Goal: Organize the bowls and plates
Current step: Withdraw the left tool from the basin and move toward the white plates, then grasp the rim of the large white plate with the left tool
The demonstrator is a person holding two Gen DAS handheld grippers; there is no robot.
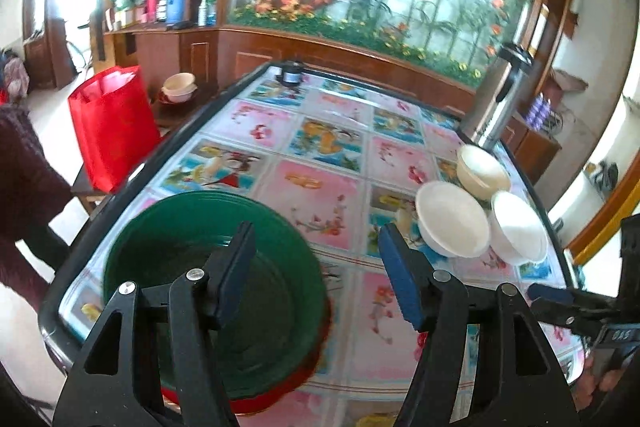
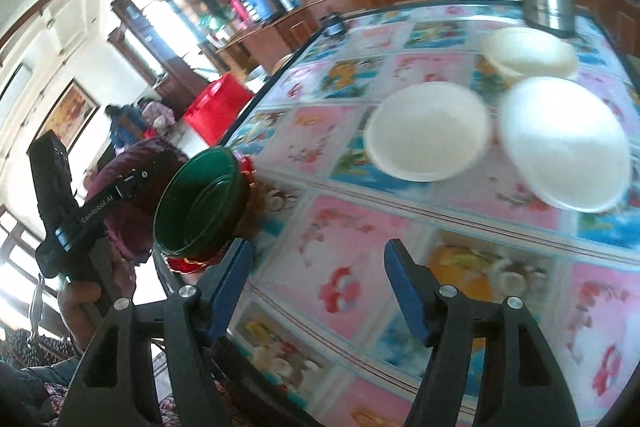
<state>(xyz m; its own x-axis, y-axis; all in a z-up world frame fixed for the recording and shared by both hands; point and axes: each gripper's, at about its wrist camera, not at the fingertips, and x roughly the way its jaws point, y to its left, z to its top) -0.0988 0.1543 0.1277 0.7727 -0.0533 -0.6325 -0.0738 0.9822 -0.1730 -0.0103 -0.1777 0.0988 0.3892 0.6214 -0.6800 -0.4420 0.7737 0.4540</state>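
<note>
A green plate (image 1: 192, 239) lies stacked on a red plate (image 1: 256, 403) at the table's near left corner. My left gripper (image 1: 316, 259) is open and empty, its left finger over the green plate. Three white bowls (image 1: 452, 217) (image 1: 518, 231) (image 1: 482, 173) stand apart at the right side. In the right wrist view my right gripper (image 2: 318, 265) is open and empty above the table, with the bowls (image 2: 426, 133) (image 2: 564, 143) (image 2: 528, 53) ahead and the green plate (image 2: 198, 205) on the red one (image 2: 246, 167) at the left.
The table (image 1: 316, 183) has a flowered cover and a dark rim. A steel thermos (image 1: 500, 99) stands at the right edge behind the bowls. A small dark object (image 1: 291, 73) sits at the far end. A red bag (image 1: 112, 123) stands left of the table.
</note>
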